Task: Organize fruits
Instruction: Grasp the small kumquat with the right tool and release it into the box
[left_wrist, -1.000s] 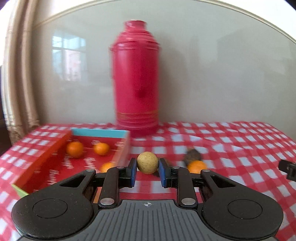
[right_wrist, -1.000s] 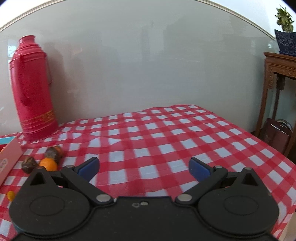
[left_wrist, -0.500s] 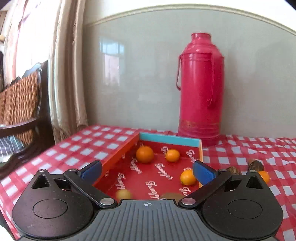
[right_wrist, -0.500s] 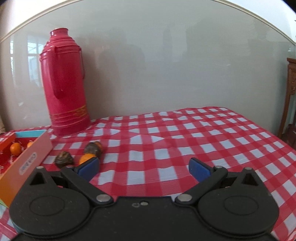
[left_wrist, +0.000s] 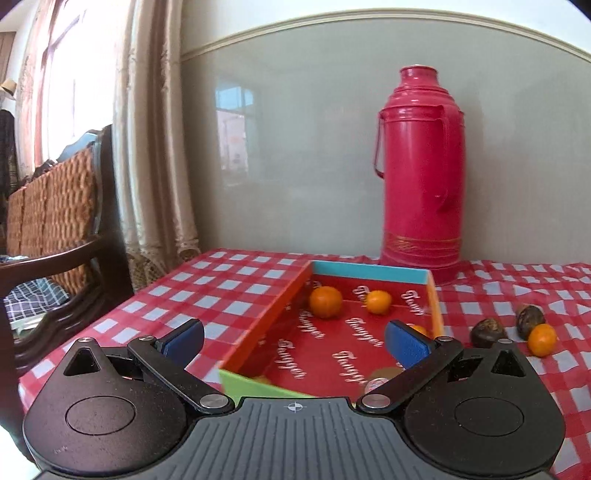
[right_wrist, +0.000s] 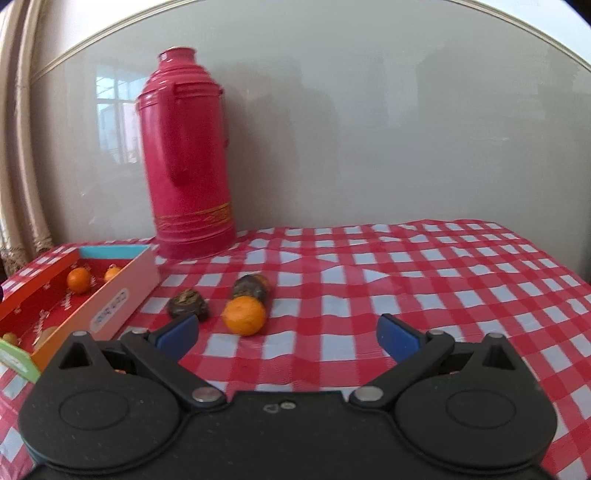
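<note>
Checked tablecloth covers the whole table, rumpled towards the far side; a round fruit nudged on it can roll, and the right edge falls away.

Red thermos stands at the far wall, just behind the box's far right corner. A wide swing of either arm could tip it onto the fruit.

Open red box sits at the left of the table. Two oranges lie at its far end, a third is half hidden behind my left finger, and two pale shapes near the front wall are blurred; probably fruit, I cannot tell which kind. A fresh drop from height may bounce one out over the low wall.

My left gripper hangs over the box's near end, jaws spread wide, nothing between them.

My right gripper is just as wide and empty, pointed at the loose fruit on the cloth.

Loose orange touches the dark fruit behind it; a second dark fruit lies just left. Closing here, my left finger could shove the neighbours away, or pinch two at once.
</note>
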